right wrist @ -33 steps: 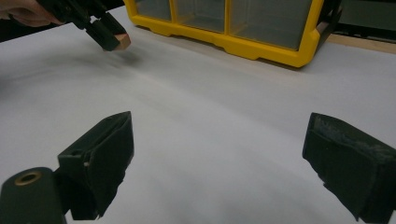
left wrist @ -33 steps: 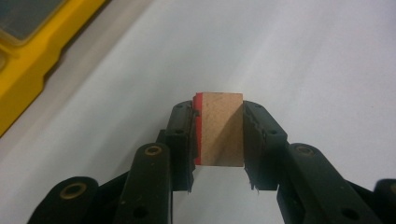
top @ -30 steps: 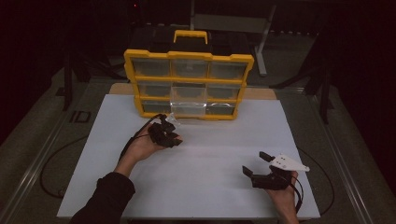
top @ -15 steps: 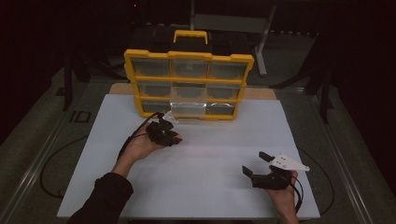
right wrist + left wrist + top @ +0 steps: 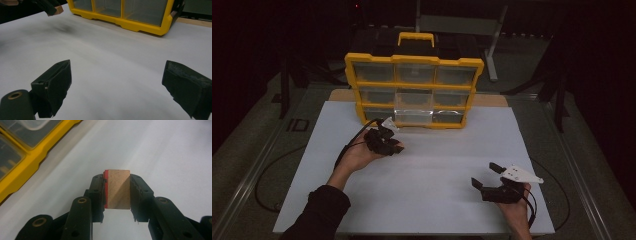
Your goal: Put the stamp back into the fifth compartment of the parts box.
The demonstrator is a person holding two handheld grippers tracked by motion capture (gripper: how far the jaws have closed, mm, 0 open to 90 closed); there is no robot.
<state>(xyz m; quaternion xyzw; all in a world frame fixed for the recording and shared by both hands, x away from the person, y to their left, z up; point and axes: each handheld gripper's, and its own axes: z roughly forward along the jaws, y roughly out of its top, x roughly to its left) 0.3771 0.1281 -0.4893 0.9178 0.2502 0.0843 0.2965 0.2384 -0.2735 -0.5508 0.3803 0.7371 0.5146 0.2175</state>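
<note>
Holding item: one small wooden block (image 5: 117, 188), rectangular, pale bare wood on its broad face, with a red-painted side turned toward one pad. Location: clamped in the left gripper (image 5: 117, 192), jaws closed onto its two opposite flat sides, above the white table sheet (image 5: 437, 165) just in front of the yellow drawer organizer (image 5: 414, 90); in the high view that gripper (image 5: 384, 141) sits near the organizer's lower left drawers.

Handling, as judged: light, rigid, not fragile; it should neither give nor deform under pressure. Flat parallel sides suit a two-pad grip. Painted face may be slightly slicker than bare wood, so squeeze squarely and near the middle to stop it pivoting. Present hold looks centred, block upright between the pads.

Second tool: right gripper (image 5: 117, 82), jaws spread wide, nothing between them, low over the sheet at the near right (image 5: 499, 185), well apart from the block.

Nearby: organizer's clear drawers, contents too dim to tell.
</note>
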